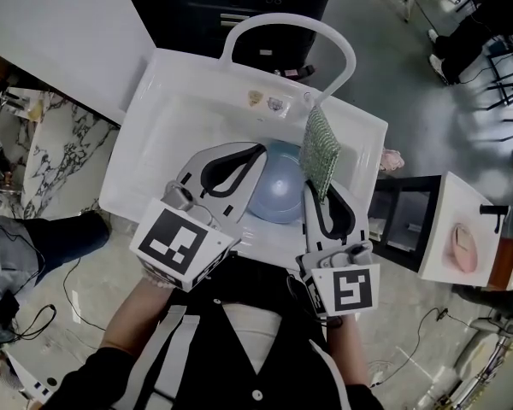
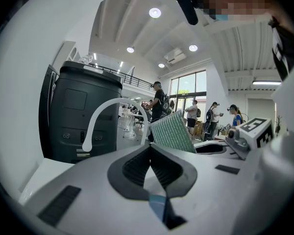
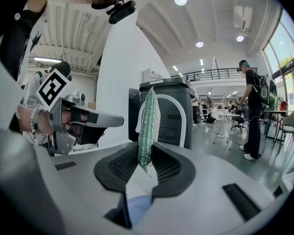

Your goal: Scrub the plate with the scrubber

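A pale blue plate (image 1: pixel 278 196) lies in the white sink (image 1: pixel 145 118), partly covered by both grippers. My right gripper (image 1: pixel 314 186) is shut on the lower edge of a green mesh scrubber (image 1: pixel 320 148), which stands upright above the plate's right side. In the right gripper view the scrubber (image 3: pixel 149 124) rises from between the pads of the right gripper (image 3: pixel 148 159). My left gripper (image 1: pixel 258 151) reaches over the plate's left rim. In its own view the left gripper (image 2: pixel 151 150) is shut with nothing seen between the pads, and the scrubber (image 2: pixel 172 131) shows beyond it.
A white arched faucet (image 1: pixel 325 32) stands at the sink's far side, with small bits (image 1: pixel 266 101) near the back wall. A dark bin (image 1: pixel 231 2) is behind the sink. A marble counter (image 1: pixel 56 148) lies left; a stand with a pink object (image 1: pixel 462 248) is right.
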A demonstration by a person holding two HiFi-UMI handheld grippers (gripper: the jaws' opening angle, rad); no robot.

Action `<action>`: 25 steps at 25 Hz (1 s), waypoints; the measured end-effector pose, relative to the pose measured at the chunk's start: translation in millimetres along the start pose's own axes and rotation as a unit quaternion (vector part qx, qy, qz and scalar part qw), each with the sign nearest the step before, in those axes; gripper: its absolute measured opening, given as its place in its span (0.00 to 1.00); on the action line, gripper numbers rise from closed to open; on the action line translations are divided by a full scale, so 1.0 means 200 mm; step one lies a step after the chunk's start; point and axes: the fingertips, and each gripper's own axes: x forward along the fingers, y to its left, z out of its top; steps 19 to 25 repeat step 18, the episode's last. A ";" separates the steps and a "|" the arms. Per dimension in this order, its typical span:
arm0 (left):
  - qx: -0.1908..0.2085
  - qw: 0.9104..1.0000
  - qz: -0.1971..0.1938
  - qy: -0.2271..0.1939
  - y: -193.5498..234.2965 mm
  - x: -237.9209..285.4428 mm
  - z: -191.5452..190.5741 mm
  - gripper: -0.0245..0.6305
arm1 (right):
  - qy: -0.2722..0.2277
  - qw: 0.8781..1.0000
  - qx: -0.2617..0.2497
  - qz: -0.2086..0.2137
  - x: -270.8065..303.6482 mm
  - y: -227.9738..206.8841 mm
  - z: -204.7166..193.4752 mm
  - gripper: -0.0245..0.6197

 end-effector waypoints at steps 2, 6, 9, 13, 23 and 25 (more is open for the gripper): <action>0.000 1.000 -0.001 0.001 -0.01 0.00 0.00 0.04 | 0.002 1.000 0.000 0.000 0.00 0.00 0.00 0.17; -0.001 1.000 -0.006 0.001 -0.02 0.00 0.00 0.04 | 0.006 1.000 0.000 -0.001 -0.01 0.00 -0.01 0.17; -0.002 1.000 -0.008 0.001 -0.03 0.00 -0.01 0.04 | 0.008 1.000 -0.001 -0.001 -0.01 0.01 -0.02 0.17; -0.001 1.000 -0.012 0.000 -0.03 0.01 -0.02 0.04 | 0.011 1.000 -0.002 0.000 -0.01 0.01 -0.03 0.17; -0.002 1.000 -0.008 0.003 -0.02 0.02 -0.02 0.04 | 0.012 1.000 -0.006 0.003 0.00 0.00 -0.04 0.17; -0.002 1.000 -0.008 0.003 -0.02 0.02 -0.02 0.04 | 0.012 1.000 -0.006 0.003 0.00 0.00 -0.04 0.17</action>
